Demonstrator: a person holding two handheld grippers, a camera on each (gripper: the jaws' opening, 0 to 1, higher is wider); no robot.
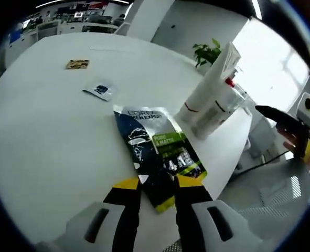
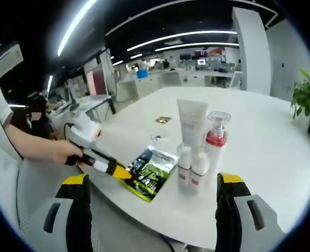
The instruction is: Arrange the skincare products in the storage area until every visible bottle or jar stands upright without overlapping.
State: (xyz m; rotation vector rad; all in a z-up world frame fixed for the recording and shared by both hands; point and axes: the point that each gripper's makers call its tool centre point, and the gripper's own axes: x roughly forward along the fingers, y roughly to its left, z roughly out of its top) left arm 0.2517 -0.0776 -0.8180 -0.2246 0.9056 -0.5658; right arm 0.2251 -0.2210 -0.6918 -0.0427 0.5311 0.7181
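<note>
The L'Oréal sachet (image 1: 157, 155) is lain flat on the round white table (image 1: 50, 147), near its edge, and its near corner is pinched between the yellow-tipped jaws of the left gripper (image 1: 158, 185); in the right gripper view the same gripper (image 2: 124, 174) is seen reaching in from the left with its tips shut on the pack (image 2: 150, 170). The hold at the edge is judged to be for dragging or lifting the flat pack towards the standing group.

The upright products are gathered just beside the sachet: a tall white tube (image 2: 192, 126) stood on its cap, a pump bottle with a red collar (image 2: 216, 142), and two small white bottles (image 2: 191, 167) in front, touching or nearly so. They appear to be grouped as the storage area, though no tray or marked boundary can be made out.

The right gripper (image 2: 153, 191) is held wide open and empty, back from the table edge, with its jaws well apart to either side of the group; it is also seen at the right margin of the left gripper view (image 1: 288, 126), held in a hand.

Two smaller flat packets, one white and blue (image 1: 99, 89) and one golden (image 1: 77, 64), are left farther out on the table; their print is too small to be read. Whether the small bottles overlap cannot be told from either view.
</note>
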